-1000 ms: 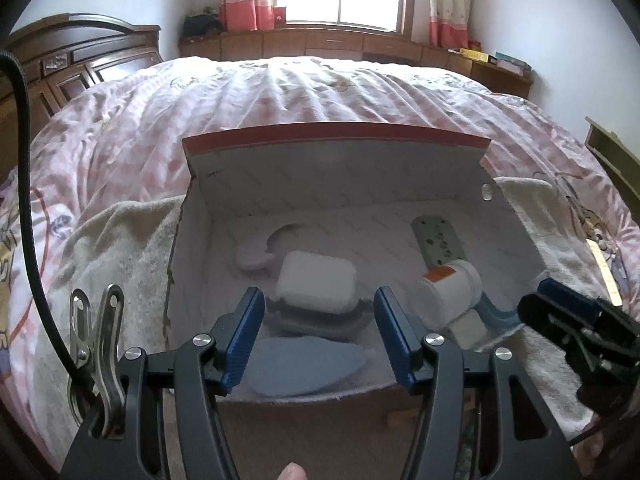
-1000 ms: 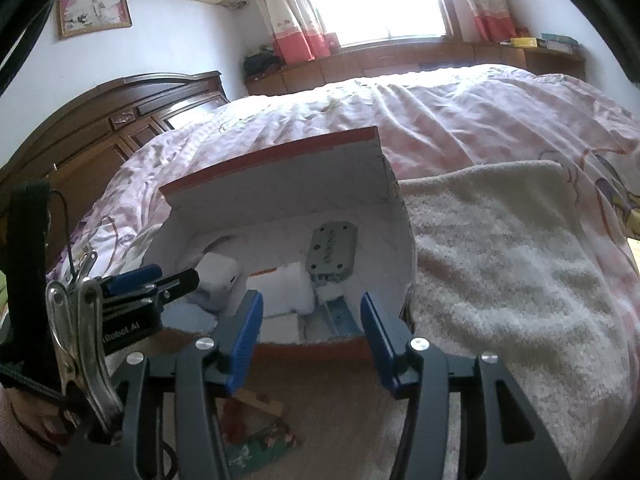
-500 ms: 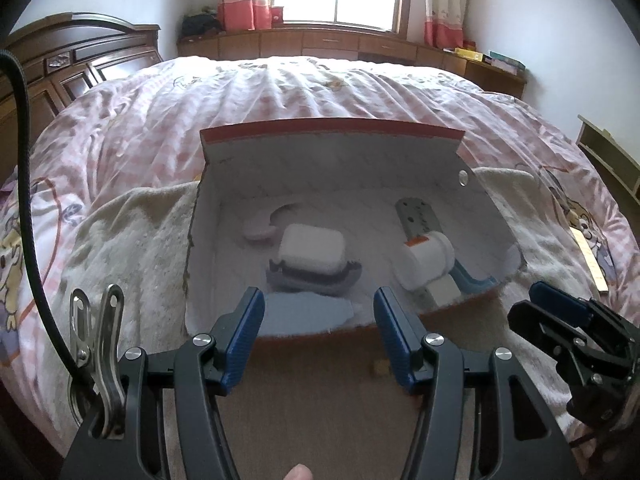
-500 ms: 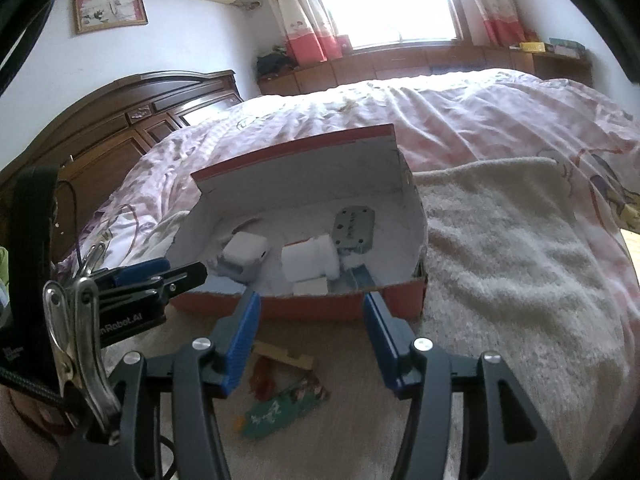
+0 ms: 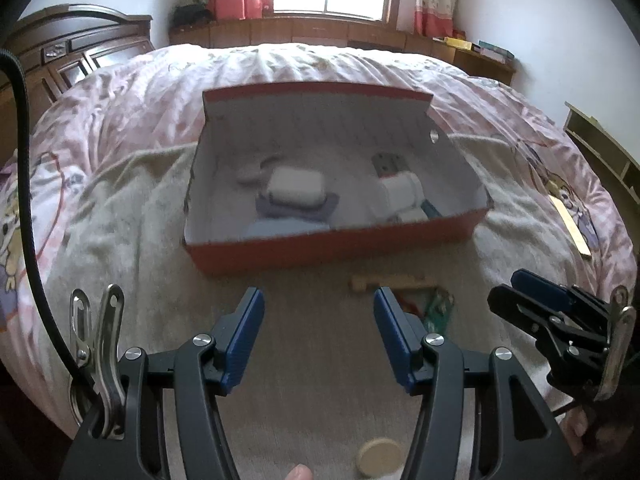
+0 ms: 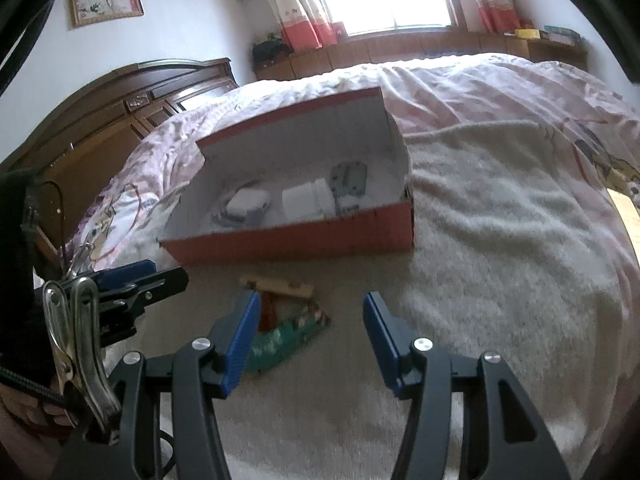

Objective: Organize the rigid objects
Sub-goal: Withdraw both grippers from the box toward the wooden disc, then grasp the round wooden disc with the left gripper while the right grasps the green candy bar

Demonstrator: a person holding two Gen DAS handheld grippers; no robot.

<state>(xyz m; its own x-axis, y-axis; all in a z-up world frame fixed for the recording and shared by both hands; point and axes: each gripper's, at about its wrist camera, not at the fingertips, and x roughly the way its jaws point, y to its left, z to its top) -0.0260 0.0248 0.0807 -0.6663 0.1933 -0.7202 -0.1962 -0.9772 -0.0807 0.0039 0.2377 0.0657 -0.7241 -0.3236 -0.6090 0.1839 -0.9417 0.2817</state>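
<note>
Both grippers – left gripper (image 5: 318, 330), right gripper (image 6: 310, 334) – hang empty, jaws apart; wooden stick (image 6: 276, 285) and green packet (image 6: 286, 338) lie before the red box (image 6: 304, 238) – clutter risks a double grab

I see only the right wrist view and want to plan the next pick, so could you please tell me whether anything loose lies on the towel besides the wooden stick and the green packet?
Observer: Yes, a round tan disc lies on the towel just below the left gripper, outside your frame.
Operator: Thank you. Is that gripper free to take it?
Observer: Its jaws are open and empty.
Operator: Does the box's near wall hide anything from me?
Observer: A flat pale blue piece lies just inside the near wall of the red box.
</note>
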